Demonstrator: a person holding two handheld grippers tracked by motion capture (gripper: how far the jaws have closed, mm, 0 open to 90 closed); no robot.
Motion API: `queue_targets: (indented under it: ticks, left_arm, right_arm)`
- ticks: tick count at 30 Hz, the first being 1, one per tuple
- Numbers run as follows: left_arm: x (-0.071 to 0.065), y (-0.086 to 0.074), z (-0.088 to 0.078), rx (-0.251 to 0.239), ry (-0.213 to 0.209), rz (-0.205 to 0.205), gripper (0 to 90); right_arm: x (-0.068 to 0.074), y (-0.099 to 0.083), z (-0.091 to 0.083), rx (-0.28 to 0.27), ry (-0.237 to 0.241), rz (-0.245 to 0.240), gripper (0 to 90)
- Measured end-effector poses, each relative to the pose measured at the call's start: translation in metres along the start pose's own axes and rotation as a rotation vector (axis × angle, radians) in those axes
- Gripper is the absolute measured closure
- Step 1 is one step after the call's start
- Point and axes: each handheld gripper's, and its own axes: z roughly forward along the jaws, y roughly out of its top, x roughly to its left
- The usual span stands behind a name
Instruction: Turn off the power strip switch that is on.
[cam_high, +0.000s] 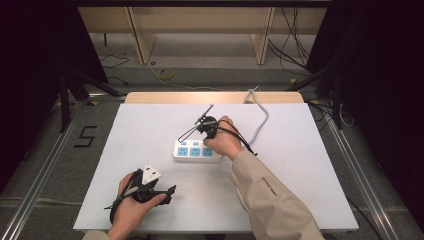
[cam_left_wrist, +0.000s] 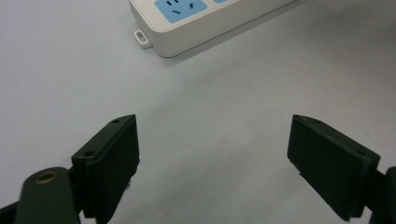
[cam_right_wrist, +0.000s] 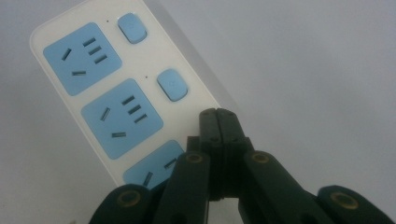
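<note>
Power strip (cam_high: 197, 151), glossy white plastic with three blue sockets and rounded blue buttons, mid-table on matte white; right gripper (cam_right_wrist: 218, 122) pressed shut above it, left gripper (cam_left_wrist: 212, 154) spread wide.

There is one white power strip (cam_high: 197, 150) on the table (cam_high: 150, 145). It has three blue sockets (cam_right_wrist: 122, 117). Two blue buttons (cam_right_wrist: 172, 84) can be seen beside them. One grey cord (cam_high: 260, 114) runs from the strip. There are two grippers, a left gripper (cam_high: 170, 192) and a right gripper (cam_high: 200, 119), with two fingers (cam_left_wrist: 112, 161) each.
</note>
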Motion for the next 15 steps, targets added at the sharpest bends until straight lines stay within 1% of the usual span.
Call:
queue_targets:
  ticks: [3,5,6,7,8,9,12,15]
  left_arm:
    - [-0.0001,0.0000,0.0001,0.001,0.000,0.000,16.4]
    - [-0.0001,0.0001,0.0000,0.001,0.001,0.000,16.5]
    - [-0.0001,0.0000,0.0001,0.001,0.001,0.001,16.4]
    - [-0.0003,0.0000,0.0002,0.002,0.000,-0.001,16.4]
    - [-0.0004,0.0000,0.0002,0.002,-0.001,-0.001,16.4]
    - [-0.0004,0.0000,0.0002,0.002,-0.001,-0.001,16.4]
    - [0.0000,-0.0001,0.0001,0.001,0.001,0.000,16.4]
    - [0.0002,-0.0003,-0.0001,0.001,0.001,-0.001,16.4]
  right_arm:
    - [0.0007,0.0001,-0.0003,0.003,0.001,0.012,90.0]
    - [0.0012,-0.0001,-0.0001,0.001,-0.006,0.007,90.0]
    - [0.0014,0.0000,-0.0001,0.002,-0.005,0.013,90.0]
    - [0.0013,-0.0002,0.0000,0.006,-0.003,0.017,90.0]
    - [0.0010,-0.0005,0.0003,0.008,0.016,0.022,90.0]
    - [0.0013,-0.0004,0.0004,0.009,0.017,0.020,90.0]
    - [0.0043,0.0005,0.0014,0.002,-0.005,-0.004,90.0]
    - [0.0045,0.0009,0.0025,-0.006,-0.002,0.000,90.0]
